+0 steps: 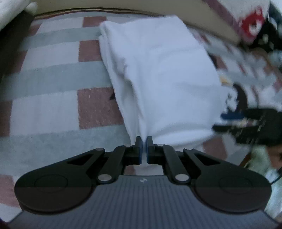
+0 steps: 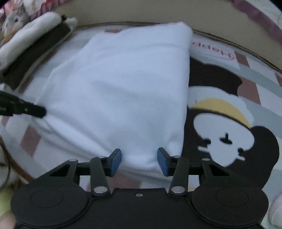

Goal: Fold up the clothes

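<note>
A white folded garment (image 1: 158, 74) lies on a checked bed cover (image 1: 52, 74). My left gripper (image 1: 144, 142) is shut on the garment's near corner, and the cloth rises in a pinched ridge into its blue pads. In the right wrist view the same garment (image 2: 119, 84) spreads wide, and the left gripper (image 2: 36, 110) bites its left edge. My right gripper (image 2: 139, 159) stands open over the garment's near edge. White cloth lies between its blue pads (image 2: 116, 160), which do not press on it. In the left wrist view the right gripper (image 1: 246, 123) is a dark blur at the right.
The cover (image 2: 220, 123) carries a large cartoon print to the right of the garment. A dark and cream folded item (image 2: 35, 47) lies at the back left beside a plush toy (image 2: 12, 21). A beige raised rim (image 2: 141, 14) runs along the back.
</note>
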### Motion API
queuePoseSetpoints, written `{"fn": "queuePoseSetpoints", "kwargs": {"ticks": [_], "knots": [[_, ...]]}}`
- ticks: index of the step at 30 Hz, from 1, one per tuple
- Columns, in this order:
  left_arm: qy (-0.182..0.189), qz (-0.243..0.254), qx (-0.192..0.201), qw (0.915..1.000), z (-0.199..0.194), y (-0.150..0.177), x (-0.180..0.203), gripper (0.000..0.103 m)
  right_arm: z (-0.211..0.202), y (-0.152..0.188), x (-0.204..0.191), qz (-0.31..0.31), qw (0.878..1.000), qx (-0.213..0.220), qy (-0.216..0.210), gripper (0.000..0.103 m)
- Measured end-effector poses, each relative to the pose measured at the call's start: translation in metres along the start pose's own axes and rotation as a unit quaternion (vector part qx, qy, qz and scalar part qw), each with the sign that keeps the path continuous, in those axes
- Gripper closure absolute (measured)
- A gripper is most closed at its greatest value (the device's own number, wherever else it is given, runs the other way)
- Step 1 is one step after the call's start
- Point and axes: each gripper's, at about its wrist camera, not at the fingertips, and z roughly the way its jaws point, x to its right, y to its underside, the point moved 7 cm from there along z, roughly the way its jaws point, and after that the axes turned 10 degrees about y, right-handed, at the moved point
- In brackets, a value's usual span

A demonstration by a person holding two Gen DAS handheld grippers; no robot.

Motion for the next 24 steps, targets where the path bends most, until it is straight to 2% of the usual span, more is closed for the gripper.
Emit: {"fn": "queuePoseSetpoints", "kwargs": {"ticks": [2,4,5,7,8,9,10,11,13,15,17,19,21,24], "knots": [[-0.031,0.035,-0.023,0.9986,0.009,0.002,0.009,0.097,0.001,-0.001,-0.002,-0.002,1.0,-0.012,0.0,0.053],[-0.045,0.052,-0.022,0.9974,0.007,0.0,0.015,0.096,0.001,0.001,-0.008,-0.044,0.999,-0.029,0.005,0.053],[-0.034,0.044,-0.012,0.9984,0.001,-0.004,0.015,0.095,0.0,0.003,-0.01,-0.064,0.997,-0.041,0.006,0.052],[0.013,-0.027,0.035,0.999,-0.018,-0.022,0.01,0.092,-0.002,0.004,-0.013,-0.102,0.992,-0.077,0.005,0.051],[0.047,-0.066,0.067,0.9944,-0.027,-0.037,0.006,0.085,-0.007,-0.002,-0.012,-0.096,0.991,-0.09,0.004,0.053],[0.082,-0.105,0.099,0.9862,-0.035,-0.052,0.001,0.068,-0.014,-0.011,-0.009,-0.082,0.992,-0.101,0.004,0.06],[0.092,-0.111,0.112,0.9833,-0.034,-0.067,-0.002,0.057,-0.024,-0.028,-0.006,-0.052,0.996,-0.078,-0.002,0.058],[0.102,-0.116,0.124,0.9801,-0.033,-0.082,-0.005,0.044,-0.039,-0.049,-0.004,-0.017,0.999,-0.034,-0.022,0.059],[0.041,-0.097,0.124,0.9867,-0.015,-0.112,-0.023,0.043,-0.061,-0.091,0.0,0.02,0.996,0.039,-0.073,0.049],[-0.021,-0.077,0.124,0.9891,0.003,-0.142,-0.042,0.044,-0.061,-0.126,0.01,0.014,0.993,0.092,-0.066,0.047],[-0.045,-0.073,0.139,0.9866,0.014,-0.153,-0.058,0.046,-0.039,-0.154,0.027,0.014,0.993,0.109,-0.043,0.046],[-0.033,-0.064,0.17,0.9829,0.015,-0.149,-0.065,0.046,-0.01,-0.174,0.049,0.036,0.993,0.111,-0.03,0.047],[-0.014,-0.032,0.155,0.9874,0.018,-0.145,-0.057,0.046,0.014,-0.182,0.07,0.076,0.991,0.109,-0.026,0.047],[0.017,-0.028,0.152,0.9878,0.023,-0.147,-0.051,0.046,0.047,-0.186,0.094,0.147,0.982,0.089,-0.077,0.047]]}}
